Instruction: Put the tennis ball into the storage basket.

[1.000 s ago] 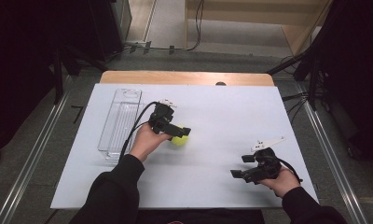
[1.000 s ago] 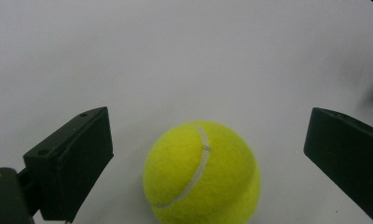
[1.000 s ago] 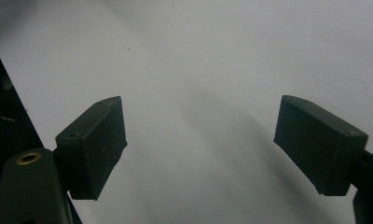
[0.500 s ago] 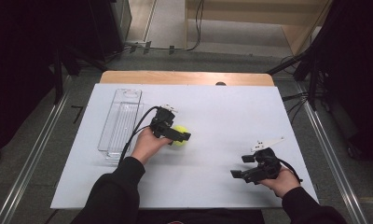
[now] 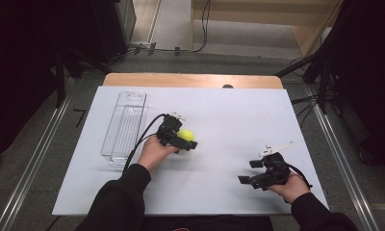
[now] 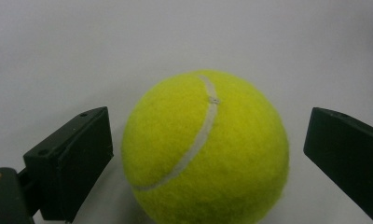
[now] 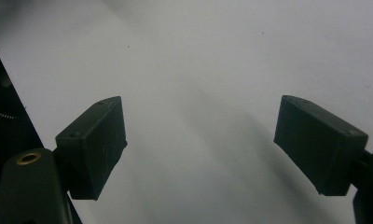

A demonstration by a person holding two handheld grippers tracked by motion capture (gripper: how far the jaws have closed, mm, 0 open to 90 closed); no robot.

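A yellow-green tennis ball (image 5: 185, 135) (image 6: 205, 149) lies on the white table top (image 5: 229, 120), left of centre. My left gripper (image 5: 187, 139) (image 6: 208, 154) is open around it, one black jaw on each side. In the left gripper view a narrow gap shows between each jaw and the ball. Near the front right of the table my right gripper (image 5: 249, 172) (image 7: 201, 140) stands open, its jaws wide apart over bare white surface with nothing between them.
A long clear plastic bin (image 5: 125, 126) lies along the left side of the table, just left of my left hand. A wooden strip (image 5: 190, 80) runs along the table's far edge. Metal rails and dark floor flank the table.
The tennis ball and my left gripper have shifted a little toward the far side of the table. The right gripper has stayed in place.
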